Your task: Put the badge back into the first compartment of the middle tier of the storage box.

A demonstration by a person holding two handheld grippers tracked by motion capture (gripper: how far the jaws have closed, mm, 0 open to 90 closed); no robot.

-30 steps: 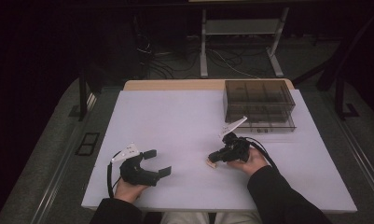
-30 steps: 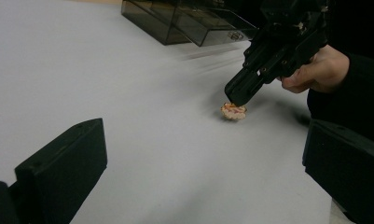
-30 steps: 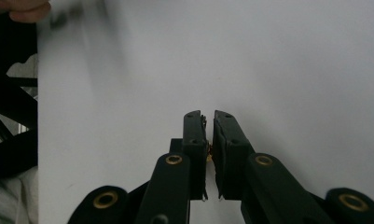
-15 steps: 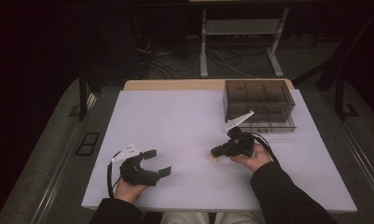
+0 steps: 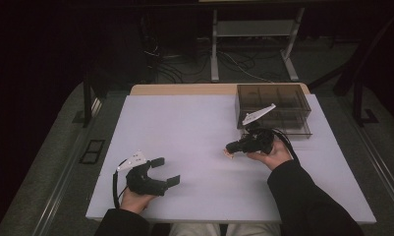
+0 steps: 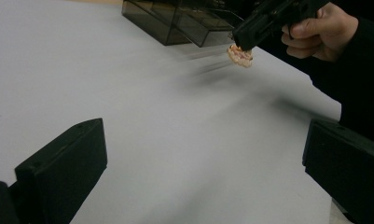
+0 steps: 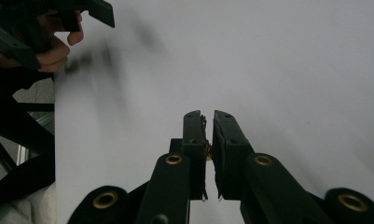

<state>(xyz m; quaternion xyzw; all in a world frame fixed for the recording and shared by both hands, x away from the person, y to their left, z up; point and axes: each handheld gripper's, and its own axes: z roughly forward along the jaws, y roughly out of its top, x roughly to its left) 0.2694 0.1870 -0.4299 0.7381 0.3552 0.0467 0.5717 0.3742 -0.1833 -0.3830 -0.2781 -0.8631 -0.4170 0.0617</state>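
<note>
Right, we're on a white table [image 5: 199,128] in a dark room, floor cables at 12 o'clock. Smoked compartment box [image 5: 273,109] sits at 2 o'clock, just behind our right gripper [image 5: 230,148], which is clamped on a small pink-orange piece [image 6: 240,55]. Left gripper [image 5: 166,171] at 7 o'clock, jaws spread wide, holding nothing.

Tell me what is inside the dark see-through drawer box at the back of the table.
The drawer box shows dividers and compartments; its tinted walls make any contents unreadable. The right gripper holds a small orange-white piece in front.
</note>
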